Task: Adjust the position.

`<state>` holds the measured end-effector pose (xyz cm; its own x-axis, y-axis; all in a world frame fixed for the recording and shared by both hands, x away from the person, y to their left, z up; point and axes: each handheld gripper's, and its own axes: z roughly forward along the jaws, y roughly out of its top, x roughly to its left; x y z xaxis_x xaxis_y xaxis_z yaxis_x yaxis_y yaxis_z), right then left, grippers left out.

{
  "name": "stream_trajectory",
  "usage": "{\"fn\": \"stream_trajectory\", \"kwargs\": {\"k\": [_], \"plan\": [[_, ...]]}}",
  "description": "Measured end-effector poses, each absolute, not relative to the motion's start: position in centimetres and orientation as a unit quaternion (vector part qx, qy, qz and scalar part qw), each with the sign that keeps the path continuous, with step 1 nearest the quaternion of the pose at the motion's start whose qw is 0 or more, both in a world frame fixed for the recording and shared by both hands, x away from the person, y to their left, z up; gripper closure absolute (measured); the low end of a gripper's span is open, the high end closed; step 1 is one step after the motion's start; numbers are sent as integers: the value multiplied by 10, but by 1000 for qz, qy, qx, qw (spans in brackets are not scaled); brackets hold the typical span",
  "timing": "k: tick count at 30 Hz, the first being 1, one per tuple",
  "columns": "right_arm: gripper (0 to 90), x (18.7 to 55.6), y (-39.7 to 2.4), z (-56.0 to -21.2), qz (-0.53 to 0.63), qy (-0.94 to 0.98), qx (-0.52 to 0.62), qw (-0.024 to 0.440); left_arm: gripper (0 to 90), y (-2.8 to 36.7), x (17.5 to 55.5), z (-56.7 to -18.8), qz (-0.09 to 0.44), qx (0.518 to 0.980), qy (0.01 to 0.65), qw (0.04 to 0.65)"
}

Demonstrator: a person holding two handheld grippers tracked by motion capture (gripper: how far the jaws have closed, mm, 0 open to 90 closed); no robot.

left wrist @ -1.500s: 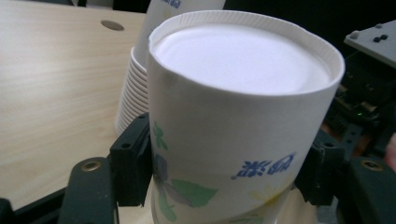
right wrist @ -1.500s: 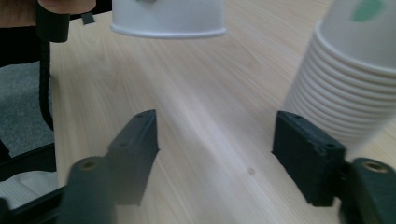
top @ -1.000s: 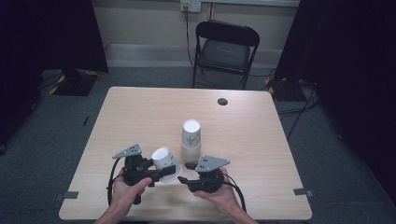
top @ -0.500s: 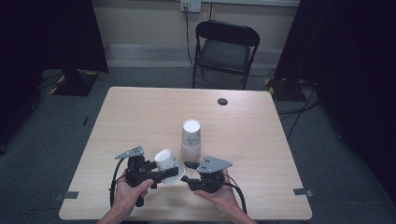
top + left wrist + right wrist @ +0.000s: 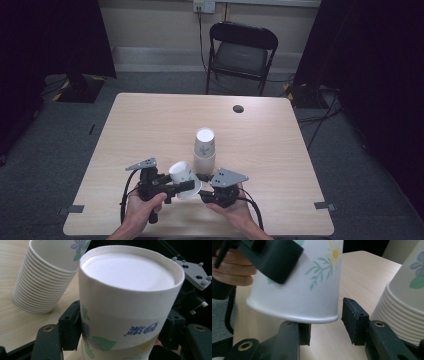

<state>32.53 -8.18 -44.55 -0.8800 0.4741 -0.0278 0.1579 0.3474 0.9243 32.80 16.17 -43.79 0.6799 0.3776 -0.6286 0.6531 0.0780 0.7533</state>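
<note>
While clamped bottom-up in the L gripper (image 5: 186, 186), cup (image 5: 182, 174) hangs just above the near table (image 5: 150, 125) edge, between both hands, just in front of the stack (image 5: 204, 150). In the L gripper view, pads press on opposite sides of the cup (image 5: 125, 315) wall, jaws near fully closed on it; stack (image 5: 42, 282) stands beside, inverted as well.

R gripper (image 5: 204, 196): jaws have just been closing, part-open now. In the R gripper view, cup (image 5: 307, 290) rim sits between the pads; right pad (image 5: 354, 320) clear of the wall, gap visible. Left pad (image 5: 304, 333) tucked under the rim; contact there cannot be told. No firm hold by R.

Handling, as judged:
- Thin paper, very light. No wt to speak of; inertia negligible.
- Wall soft, buckles under squeeze. Min. clamp force only.
- Rolled rim and base ring = stiffest zones. Grip close to either, not mid-wall.
- Surface smooth, tapered; likely to slip toward the narrow end if pinched loosely.
- Across the rim w/ R, pads on opposite sides, looks the best take point for a hand-over.

Risk: oval crush or crease if both grippers squeeze at once.
</note>
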Motion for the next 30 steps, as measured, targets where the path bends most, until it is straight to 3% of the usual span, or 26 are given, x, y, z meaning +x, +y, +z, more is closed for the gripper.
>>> {"fn": "stream_trajectory", "kwargs": {"k": [8, 14, 30], "plan": [[659, 325, -84, -443, 547, 797, 197, 162, 319, 159, 329, -439, -134, 655, 387, 635], [750, 322, -83, -443, 553, 791, 194, 178, 315, 160, 332, -446, -163, 640, 400, 636], [861, 318, -76, -442, 559, 790, 180, 176, 263, 170, 326, -448, -162, 629, 406, 643]]}}
